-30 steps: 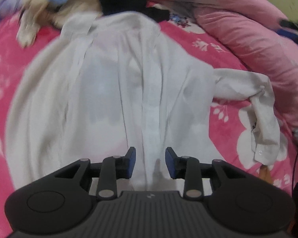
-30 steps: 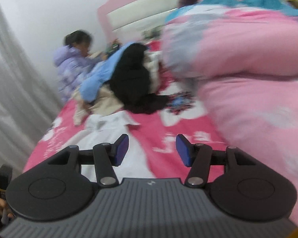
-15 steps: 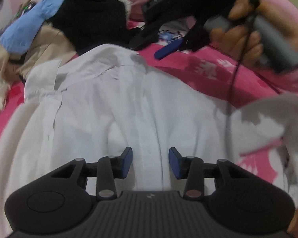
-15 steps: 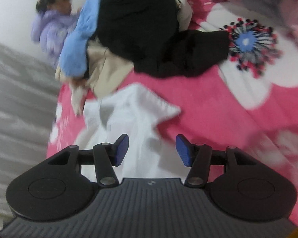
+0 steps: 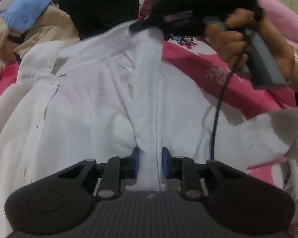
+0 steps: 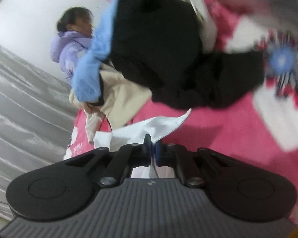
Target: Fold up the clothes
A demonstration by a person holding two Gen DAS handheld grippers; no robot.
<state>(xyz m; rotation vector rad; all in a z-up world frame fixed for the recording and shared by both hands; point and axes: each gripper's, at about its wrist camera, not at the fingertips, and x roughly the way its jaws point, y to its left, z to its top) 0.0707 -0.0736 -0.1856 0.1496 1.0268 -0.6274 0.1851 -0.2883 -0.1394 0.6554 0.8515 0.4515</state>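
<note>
Left tongs (image 5: 148,161) sitting low over the white shirt (image 5: 89,107), blue pads narrowed in on the raised button placket (image 5: 149,119); jaws have just been closing, a ridge of placket fabric standing between them, pads pressing its sides. Right tongs (image 6: 152,151) pinched tight on the shirt's collar (image 6: 149,126), jaws just closed, a point of white cloth sticking up past the pads. In the left view the right tongs are showing from outside, at the collar's far end, carried by a hand (image 5: 246,39) wearing a pale bangle; a dark cable (image 5: 218,107) is hanging from it across the shirt.

Shirt is lying front-up on the pink flowered bed cover (image 5: 218,67), placket running from the left tongs up to the collar, fabric creased and bunching along the middle. One sleeve (image 5: 268,130) is trailing off to the right, crumpled; its cuff is cut off by the frame edge. Lower hem is hidden under the left tongs' body.

Beyond the collar, a heap of other clothes: black garment (image 6: 159,45), light blue piece (image 6: 95,63), beige piece (image 6: 121,101), overlapping. Both views are blurring toward the edges. A person in a lilac jacket (image 6: 69,49) is sitting past the heap; grey curtain (image 6: 25,109) at left.
</note>
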